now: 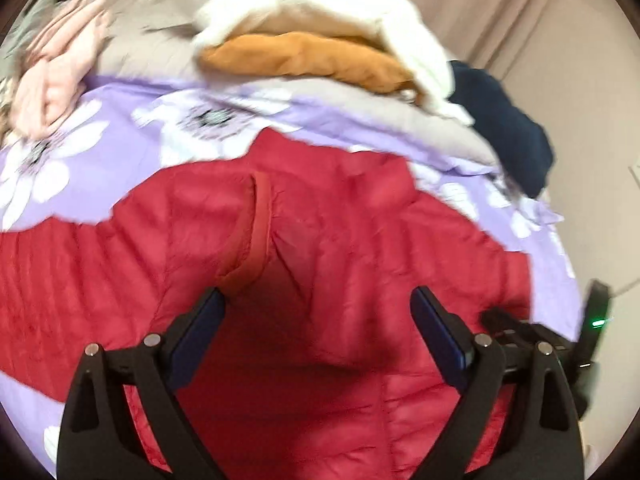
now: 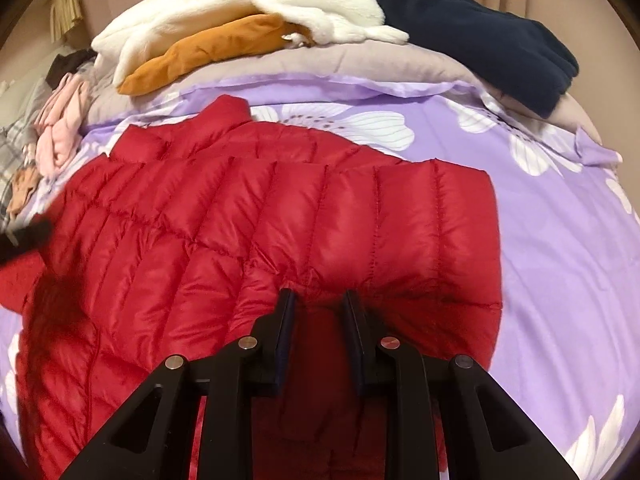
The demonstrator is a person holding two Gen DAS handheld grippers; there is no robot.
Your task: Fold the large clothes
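A red quilted puffer jacket [image 2: 256, 216] lies spread on a bed with a purple flowered sheet [image 2: 560, 240]. It fills the left wrist view too [image 1: 320, 240], where its lining and a trimmed edge show. My left gripper [image 1: 318, 300] is open wide, hovering just above the jacket, with nothing between its blue pads [image 1: 200, 328]. My right gripper [image 2: 318, 296] is closed down on a bunched fold of the red jacket near its lower edge. The right gripper's body shows at the right edge of the left wrist view [image 1: 560, 340].
A pile of clothes lies at the far side of the bed: a white fleece [image 2: 240, 12], an orange garment [image 2: 208, 52], a navy garment [image 2: 480, 36] and pink clothes [image 2: 60, 132]. A beige curtain [image 1: 540, 12] hangs behind the bed.
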